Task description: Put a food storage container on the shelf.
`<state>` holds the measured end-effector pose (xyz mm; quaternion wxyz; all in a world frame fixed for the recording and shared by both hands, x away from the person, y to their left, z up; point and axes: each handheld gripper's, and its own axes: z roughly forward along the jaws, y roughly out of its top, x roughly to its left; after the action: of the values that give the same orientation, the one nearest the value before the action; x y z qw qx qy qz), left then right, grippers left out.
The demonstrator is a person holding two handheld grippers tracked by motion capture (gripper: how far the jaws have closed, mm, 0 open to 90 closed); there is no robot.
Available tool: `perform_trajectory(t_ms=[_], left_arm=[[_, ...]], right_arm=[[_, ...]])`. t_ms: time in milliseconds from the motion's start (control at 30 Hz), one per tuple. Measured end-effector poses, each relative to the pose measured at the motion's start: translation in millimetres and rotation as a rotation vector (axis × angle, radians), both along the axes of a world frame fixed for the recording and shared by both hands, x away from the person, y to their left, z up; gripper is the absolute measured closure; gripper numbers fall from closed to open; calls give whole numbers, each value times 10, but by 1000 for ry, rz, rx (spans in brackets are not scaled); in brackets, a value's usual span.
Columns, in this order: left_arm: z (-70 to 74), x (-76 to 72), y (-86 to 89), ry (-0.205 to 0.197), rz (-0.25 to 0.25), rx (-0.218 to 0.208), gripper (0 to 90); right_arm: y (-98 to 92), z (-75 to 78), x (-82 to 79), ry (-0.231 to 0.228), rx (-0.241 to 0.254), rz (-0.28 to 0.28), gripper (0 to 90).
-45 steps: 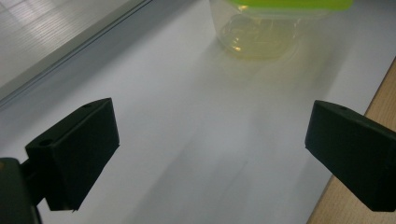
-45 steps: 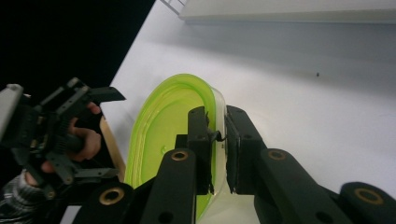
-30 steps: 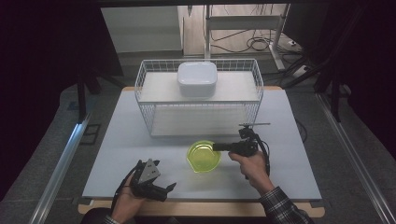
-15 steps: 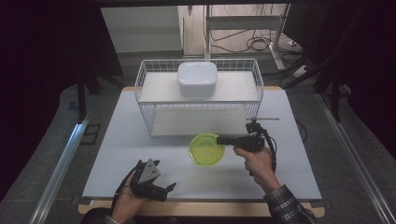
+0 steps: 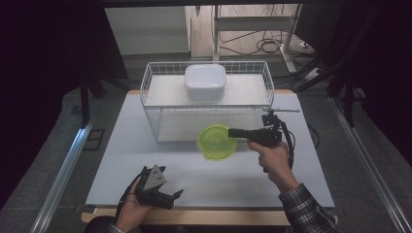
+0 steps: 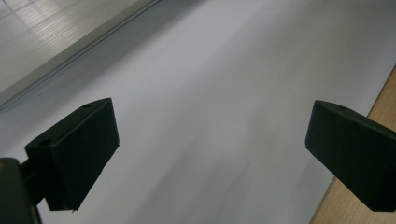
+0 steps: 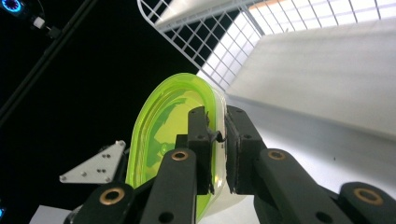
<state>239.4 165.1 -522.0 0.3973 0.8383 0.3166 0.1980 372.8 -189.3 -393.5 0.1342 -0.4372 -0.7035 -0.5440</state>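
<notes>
right gripper (image 5: 233, 132): clamped on the rim of the green bowl (image 5: 216, 142), held just in front of the wire basket (image 5: 150, 99)
left gripper (image 5: 172, 195): wide open, nothing in it, parked low near the front edge of the table (image 5: 145, 145)
step: looks like mid-carry, bowl probably headed for the basket next to the white container (image 5: 205, 81)
next move: probably needs a lift over the basket wall before letting go
right gripper view: shows the jaws pinching the bowl wall, one inside, one outside; high view too small for that
left gripper view: just bare tabletop between the jaws
</notes>
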Motion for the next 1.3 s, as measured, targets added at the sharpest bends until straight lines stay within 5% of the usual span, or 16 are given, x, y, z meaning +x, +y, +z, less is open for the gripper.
perform_trajectory(t_ms=[667, 1300], left_arm=[[-4, 5, 4, 2, 4, -14, 23], [1, 3, 14, 8, -1, -21, 23]], right_arm=[[-47, 774, 196, -69, 67, -37, 815], [279, 1344, 658, -129, 70, -126, 815]])
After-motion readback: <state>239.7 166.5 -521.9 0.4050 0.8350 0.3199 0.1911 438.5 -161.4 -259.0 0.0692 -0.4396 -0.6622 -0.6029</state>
